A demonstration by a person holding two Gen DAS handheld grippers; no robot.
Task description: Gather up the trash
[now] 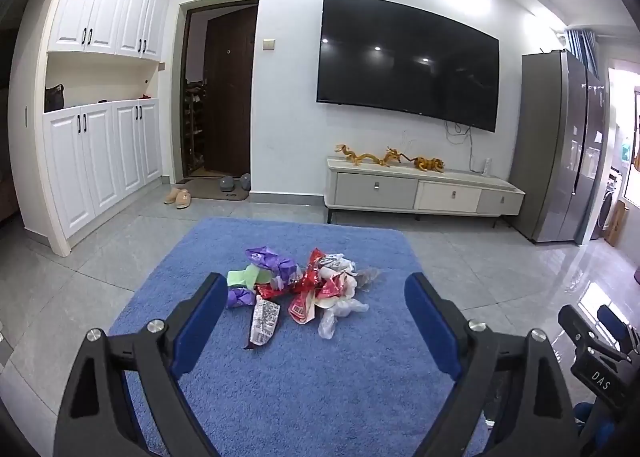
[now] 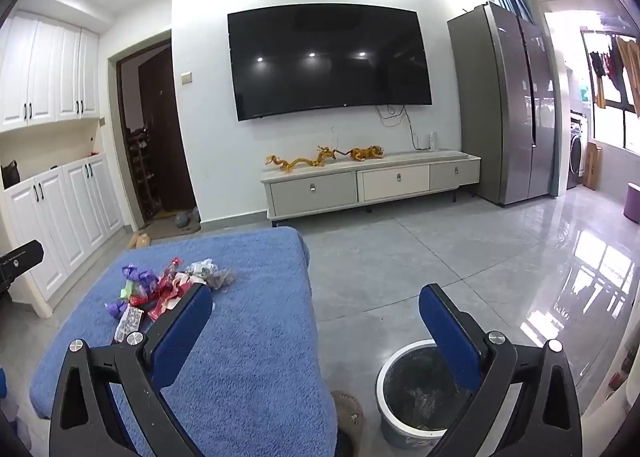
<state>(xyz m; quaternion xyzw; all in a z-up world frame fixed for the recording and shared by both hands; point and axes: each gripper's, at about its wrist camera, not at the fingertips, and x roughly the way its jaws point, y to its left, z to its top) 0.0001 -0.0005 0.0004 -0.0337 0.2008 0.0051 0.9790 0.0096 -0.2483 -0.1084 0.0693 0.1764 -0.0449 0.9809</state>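
Note:
A pile of crumpled wrappers (image 1: 300, 289), purple, green, red, white and clear, lies on a blue fluffy cover (image 1: 304, 389). My left gripper (image 1: 316, 293) is open and empty, held above the cover just short of the pile. The pile also shows in the right wrist view (image 2: 164, 289), at left. My right gripper (image 2: 316, 305) is open and empty over the cover's right edge. A round grey bin with a white rim (image 2: 416, 389) stands on the floor below its right finger. The right gripper shows in the left wrist view (image 1: 596, 341) at the far right.
A low TV cabinet (image 2: 372, 181) with golden figurines stands against the wall under a large TV (image 2: 328, 61). A grey fridge (image 2: 504, 105) is at right, white cupboards (image 1: 100, 161) at left. Slippers (image 1: 178, 197) lie near a dark door. The floor is glossy grey tile (image 2: 460, 249).

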